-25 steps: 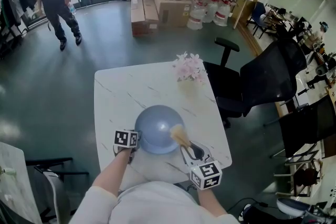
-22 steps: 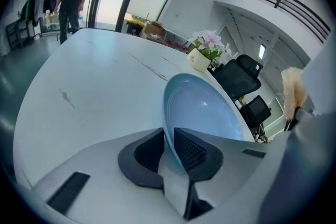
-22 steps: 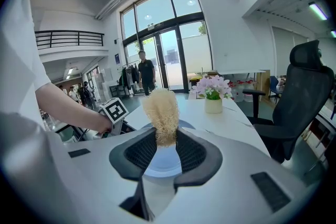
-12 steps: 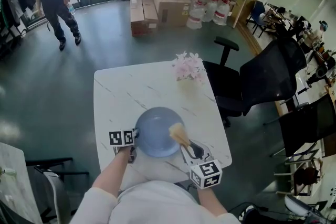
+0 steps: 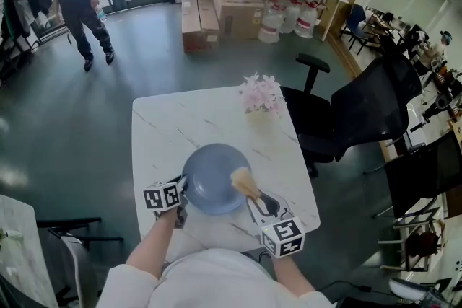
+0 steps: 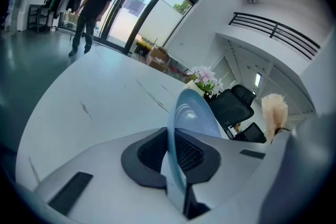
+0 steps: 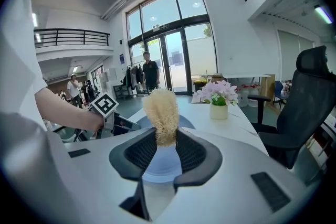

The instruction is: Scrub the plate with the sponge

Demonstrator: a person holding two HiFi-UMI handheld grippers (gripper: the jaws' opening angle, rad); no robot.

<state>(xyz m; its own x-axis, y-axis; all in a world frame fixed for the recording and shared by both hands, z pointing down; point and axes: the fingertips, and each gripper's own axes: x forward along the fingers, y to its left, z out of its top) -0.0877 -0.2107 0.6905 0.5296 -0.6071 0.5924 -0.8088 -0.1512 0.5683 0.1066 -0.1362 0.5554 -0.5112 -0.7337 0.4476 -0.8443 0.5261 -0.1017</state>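
Left gripper pinches the plate by its rim over the bench; right gripper clamps the sponge above it; scrubbing likely comes next, needing the sponge pressed onto the plate.

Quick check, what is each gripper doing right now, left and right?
Left gripper: closed on the plate rim.
Right gripper: closed on the sponge.

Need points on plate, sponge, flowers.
plate [image 5: 206, 177]: head view, bare middle of its face.
sponge [image 7: 160, 113]: right gripper view, middle of its fuzzy body.
flowers [image 5: 261, 93]: head view, the pink blooms.
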